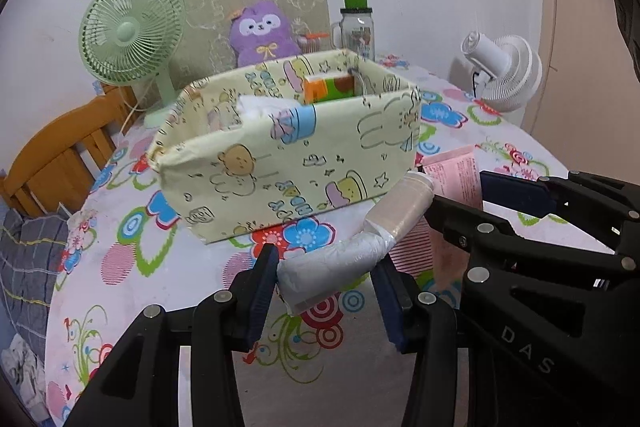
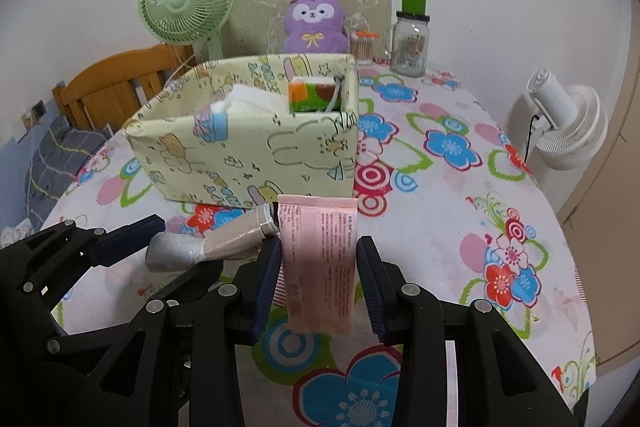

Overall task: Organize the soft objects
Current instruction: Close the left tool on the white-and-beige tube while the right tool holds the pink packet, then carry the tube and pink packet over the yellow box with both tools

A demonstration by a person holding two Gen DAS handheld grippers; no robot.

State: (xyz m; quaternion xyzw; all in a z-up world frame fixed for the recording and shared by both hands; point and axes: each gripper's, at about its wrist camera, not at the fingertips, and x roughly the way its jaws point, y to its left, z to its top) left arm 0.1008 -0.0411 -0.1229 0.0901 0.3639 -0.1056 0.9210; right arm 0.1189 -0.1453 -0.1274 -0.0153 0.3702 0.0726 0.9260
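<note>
Status: partway through. The fabric storage box (image 2: pixel 256 143) on the flowered tablecloth (image 2: pixel 460 187) already holds two soft items: a white wad, looks like tissues or a cloth (image 2: pixel 248 101), on its left side, and an orange-green tissue pack (image 2: pixel 314 97) standing in its right rear corner. Two more are still outside, one in each of my tongs.

My left gripper (image 1: pixel 324 287) is clamped on the white end of a wrapped roll (image 1: pixel 372 239), pads pressing both sides. The roll's long axis runs diagonally away from me, white end at the pads, beige end up-right and just short of the box's near wall. It looks lifted off the cloth, not resting.

My right gripper (image 2: pixel 316 279) has the pink flat packet (image 2: pixel 320 259) between its pads. I judge it gripped, since it hangs clear of the table, though the right pad shows a slight gap in this view. Its long axis points straight ahead along the fingers, toward the box's front right corner; printed face up, roughly level.

The roll's beige tip nearly touches the packet's far left corner.

Left to do, as I judge it: carry both over the near wall and drop them in. The purple plush (image 2: pixel 316 23) behind the box may also count; can't tell.
</note>
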